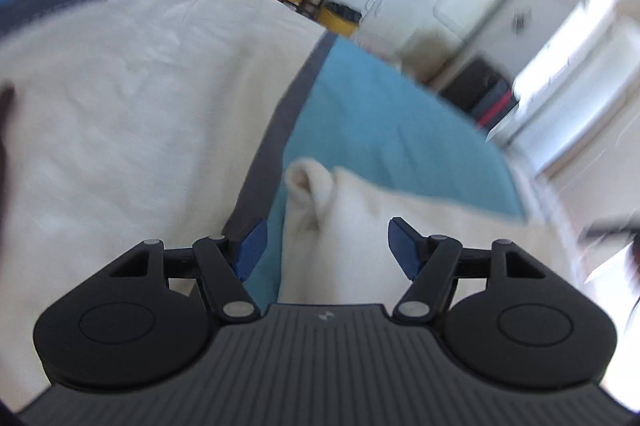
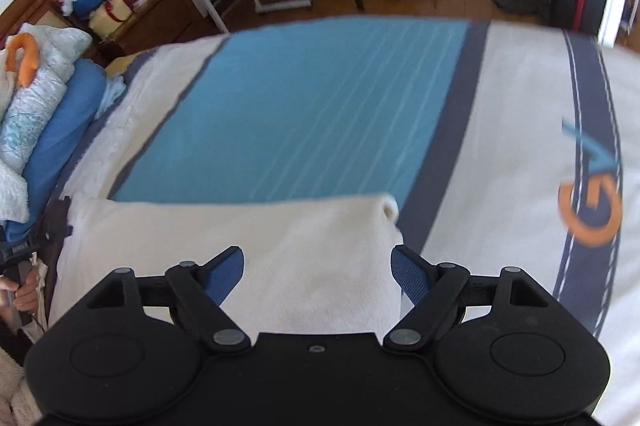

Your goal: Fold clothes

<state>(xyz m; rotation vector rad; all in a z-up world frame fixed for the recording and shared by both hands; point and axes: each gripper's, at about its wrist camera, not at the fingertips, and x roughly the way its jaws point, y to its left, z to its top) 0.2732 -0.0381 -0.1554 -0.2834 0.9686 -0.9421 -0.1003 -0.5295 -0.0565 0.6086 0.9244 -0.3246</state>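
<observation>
Below both grippers, a cream fleece garment [image 2: 240,246], folded into a long band with a rolled cuff at 1 end, lies across the blue, white and navy striped bedspread [image 2: 300,106]. With jaws wide apart and empty, the right gripper [image 2: 318,266] hovers over the garment's end. Though blurred, the left gripper [image 1: 326,246] seems equally open, gripping nothing, above the cuff [image 1: 308,182].

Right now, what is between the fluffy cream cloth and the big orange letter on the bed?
In the right wrist view, a dark navy stripe and plain cream bedcover lie between the fluffy cream cloth and the orange letter.
</observation>
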